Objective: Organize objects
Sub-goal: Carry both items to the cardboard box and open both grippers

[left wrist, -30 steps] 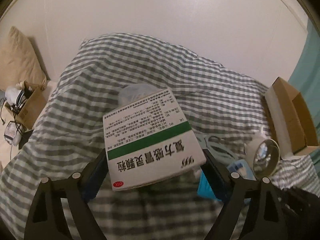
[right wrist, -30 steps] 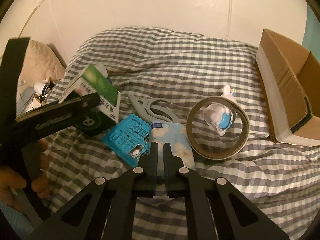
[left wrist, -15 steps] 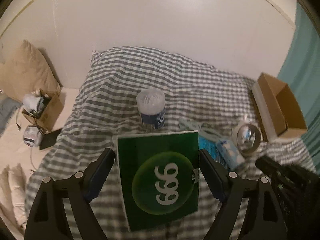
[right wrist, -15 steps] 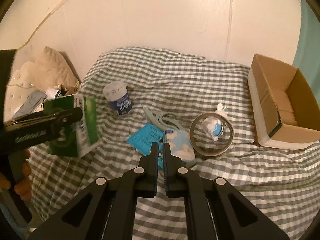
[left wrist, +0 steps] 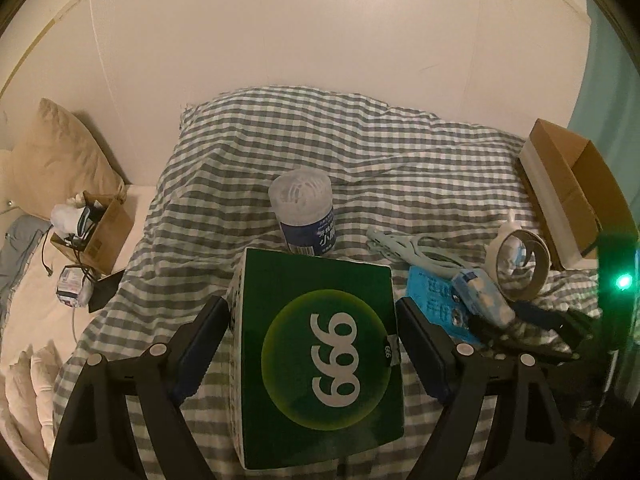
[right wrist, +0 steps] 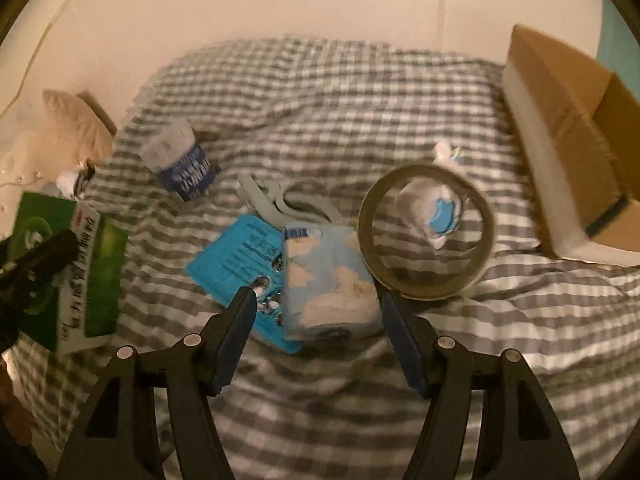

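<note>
While left claw (left wrist: 312,354) clasps light, stiff green cardboard medicine box (left wrist: 318,364) by its sides, right claw (right wrist: 316,316) gapes around soft cloud-print tissue pack (right wrist: 328,280).

left gripper (left wrist: 312,336) clamped, right gripper (right wrist: 316,300) spread wide

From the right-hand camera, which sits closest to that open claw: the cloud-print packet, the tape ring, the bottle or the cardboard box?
Nearest first from the right gripper:
1. Cloud-print packet, right between the open fingers.
2. Tape ring, just beyond, to the right.
3. Bottle, farther back on the left.
4. Cardboard box, far right edge of the bed; too close to call against the bottle.
</note>
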`<control>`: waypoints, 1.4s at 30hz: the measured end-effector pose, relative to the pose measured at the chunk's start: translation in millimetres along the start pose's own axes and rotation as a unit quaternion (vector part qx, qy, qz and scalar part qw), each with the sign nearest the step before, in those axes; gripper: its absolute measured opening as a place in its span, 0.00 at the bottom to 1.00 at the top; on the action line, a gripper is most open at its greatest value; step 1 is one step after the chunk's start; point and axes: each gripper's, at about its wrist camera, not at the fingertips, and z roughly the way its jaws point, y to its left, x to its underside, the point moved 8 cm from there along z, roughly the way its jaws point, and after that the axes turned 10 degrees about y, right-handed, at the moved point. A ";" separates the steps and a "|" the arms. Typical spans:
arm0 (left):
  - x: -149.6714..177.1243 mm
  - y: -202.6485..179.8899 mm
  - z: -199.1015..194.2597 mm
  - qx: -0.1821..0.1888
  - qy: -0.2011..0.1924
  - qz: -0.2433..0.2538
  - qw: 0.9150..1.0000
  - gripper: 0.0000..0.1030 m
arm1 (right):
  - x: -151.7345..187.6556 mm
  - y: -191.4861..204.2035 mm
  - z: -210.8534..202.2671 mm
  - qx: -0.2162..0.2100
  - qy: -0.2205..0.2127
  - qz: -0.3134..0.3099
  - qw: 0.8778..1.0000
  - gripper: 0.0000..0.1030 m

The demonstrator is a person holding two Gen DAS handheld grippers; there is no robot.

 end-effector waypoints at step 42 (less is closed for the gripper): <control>-138.0 -355.9 -41.5 0.166 -0.062 0.166 0.970 0.89 | -98.9 -291.0 -193.5 0.069 -0.066 0.078 0.992 0.35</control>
